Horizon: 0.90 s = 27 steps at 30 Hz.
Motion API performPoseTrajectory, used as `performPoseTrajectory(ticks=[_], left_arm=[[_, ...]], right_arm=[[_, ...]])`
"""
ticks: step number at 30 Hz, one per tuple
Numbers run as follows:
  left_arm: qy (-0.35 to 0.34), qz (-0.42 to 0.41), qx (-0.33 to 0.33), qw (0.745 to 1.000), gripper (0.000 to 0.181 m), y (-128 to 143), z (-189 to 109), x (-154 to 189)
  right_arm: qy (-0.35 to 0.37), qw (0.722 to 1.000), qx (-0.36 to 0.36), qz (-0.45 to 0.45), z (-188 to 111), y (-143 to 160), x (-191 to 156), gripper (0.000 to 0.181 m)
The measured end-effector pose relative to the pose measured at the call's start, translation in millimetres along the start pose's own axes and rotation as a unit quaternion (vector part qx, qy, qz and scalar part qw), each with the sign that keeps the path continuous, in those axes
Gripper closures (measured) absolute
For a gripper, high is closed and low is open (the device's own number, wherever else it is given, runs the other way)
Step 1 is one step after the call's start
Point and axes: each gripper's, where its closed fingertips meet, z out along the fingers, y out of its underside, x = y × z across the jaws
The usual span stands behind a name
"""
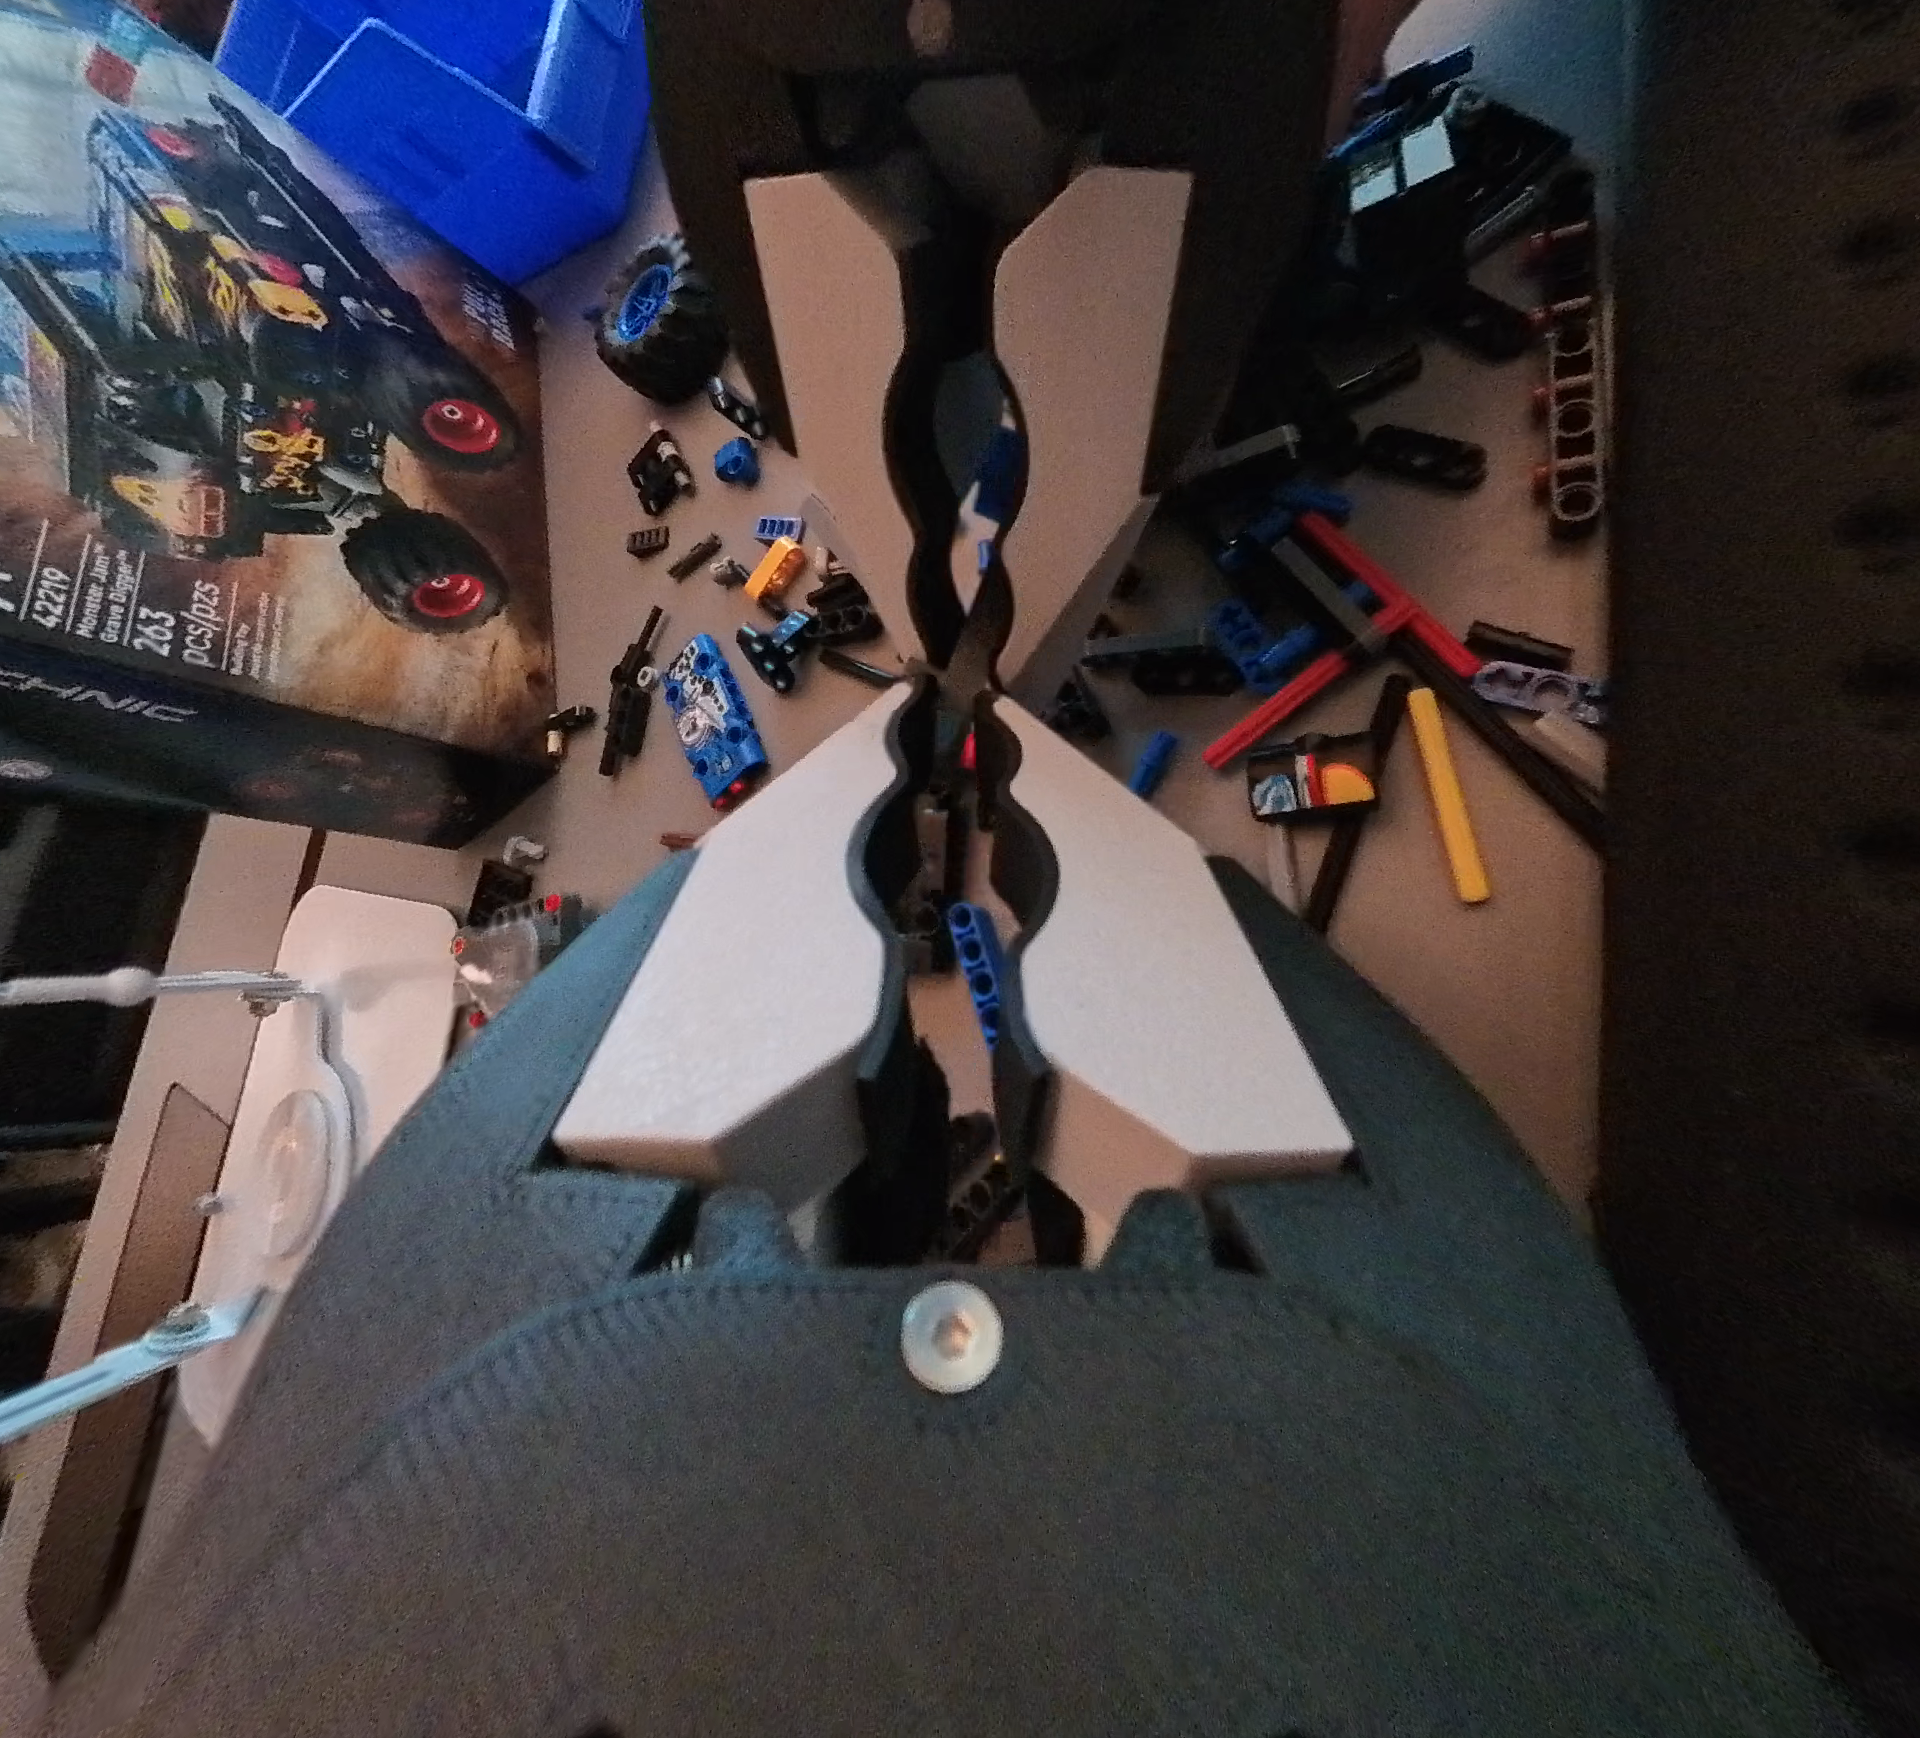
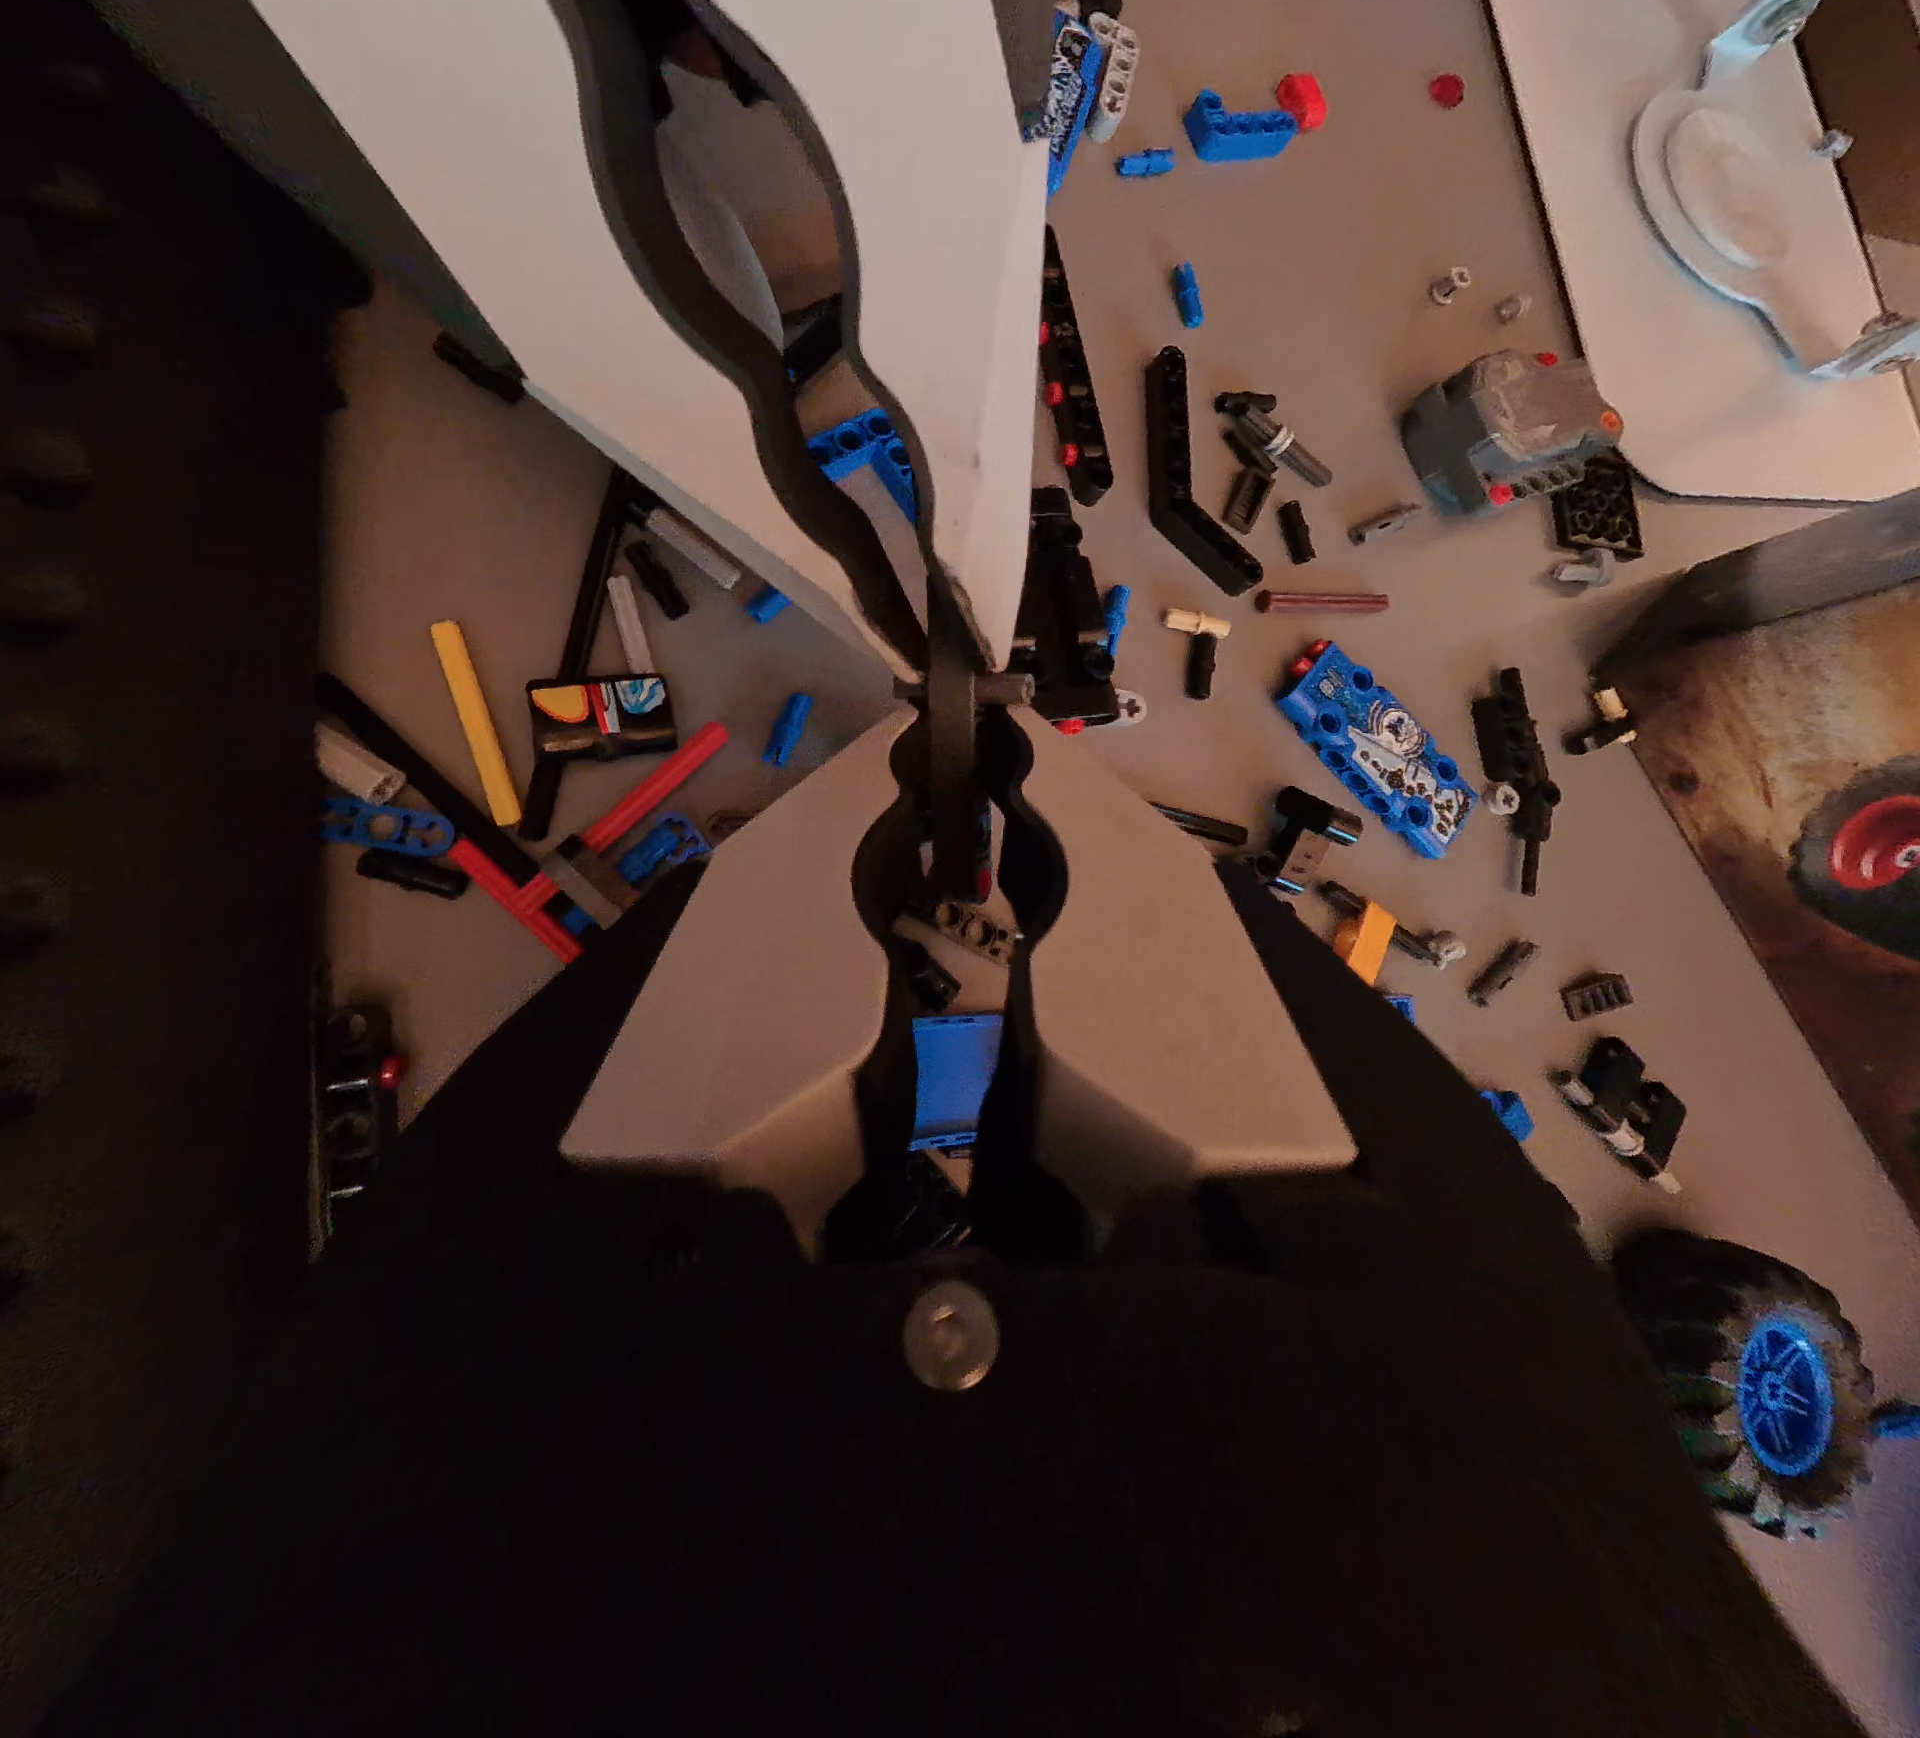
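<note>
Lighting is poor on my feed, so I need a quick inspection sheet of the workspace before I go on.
Surface: pale table, dimly lit.
Things in hand: small black part, held above the table.
Clutter: loose bricks all over, including a blue wheel, yellow axle, grey motor and printed blue beam.
Grippers: left gripper and right gripper meet tip to tip, both apparently closed on the black part.
Cables: what looks like a white cord, running to a metal bracket.
Surroundings: toy box, blue bin, white pad under the bracket.
</note>
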Motion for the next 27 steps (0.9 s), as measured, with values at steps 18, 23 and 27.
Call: performPoseTrajectory(ticks=[18,23,27], left_arm=[[0.033,-0.064,0.03,0.997,0.176,-5,4,-2],[0.02,-0.053,0.018,0.998,0.173,-1,7,-10],[0.002,-0.059,-0.017,0.998,0.164,21,3,-23]], right_arm=[[-0.005,0.999,0.032,0.008,-19,1,7,0.173],[0.015,1.0,0.014,0.022,-33,17,16,0.176],[0.04,0.996,0.01,0.078,-51,40,35,0.176]])
